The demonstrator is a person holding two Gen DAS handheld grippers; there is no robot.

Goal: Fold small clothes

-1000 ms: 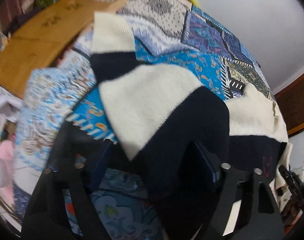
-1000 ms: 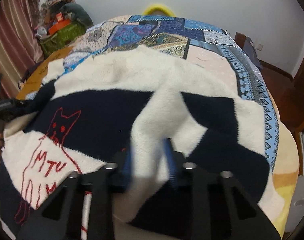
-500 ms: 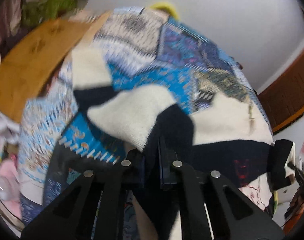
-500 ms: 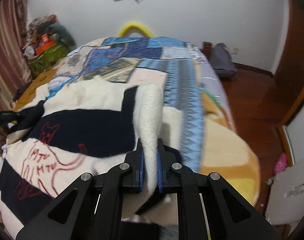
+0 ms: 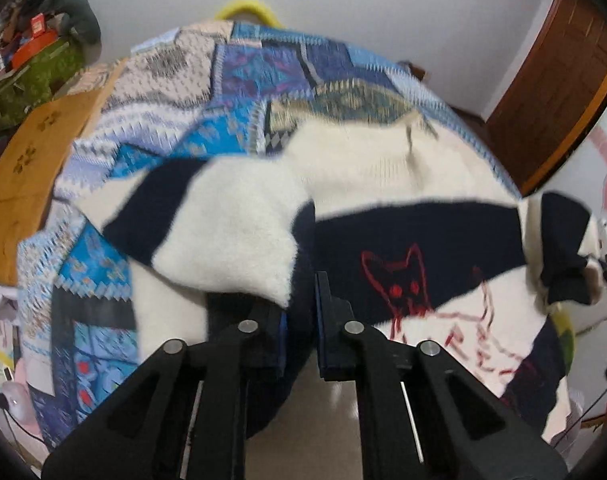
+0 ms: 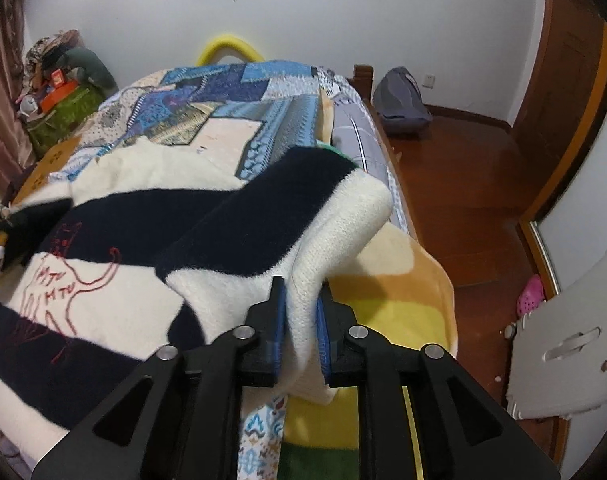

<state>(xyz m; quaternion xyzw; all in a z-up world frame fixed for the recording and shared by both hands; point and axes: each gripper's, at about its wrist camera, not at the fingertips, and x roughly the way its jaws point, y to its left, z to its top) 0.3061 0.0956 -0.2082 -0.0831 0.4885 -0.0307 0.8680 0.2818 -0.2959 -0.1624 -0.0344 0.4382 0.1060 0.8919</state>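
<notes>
A cream and navy striped sweater [image 5: 403,168] with a red cat drawing [image 5: 399,280] lies spread on the patchwork quilt [image 5: 263,68]. My left gripper [image 5: 301,292] is shut on the navy part of its left sleeve [image 5: 223,220], which is lifted and draped over toward the body. In the right wrist view, the sweater [image 6: 103,300] fills the left side. The right sleeve [image 6: 303,200] hangs folded from my right gripper [image 6: 299,292]. Its jaws are opening slightly, with the cream cuff still pinched between the blue pads.
The bed's right edge drops to a wooden floor [image 6: 463,168] with a grey bag [image 6: 403,100]. A yellow blanket [image 6: 403,300] lies under the sleeve. A brown board [image 5: 23,160] and a cluttered pile [image 5: 35,56] are at the left; a white panel [image 6: 563,360] stands near right.
My left gripper went from open around the sleeve to shut on it, then lifted it toward the sweater's body. My right gripper raised its sleeve off the bed and carried it sideways.
</notes>
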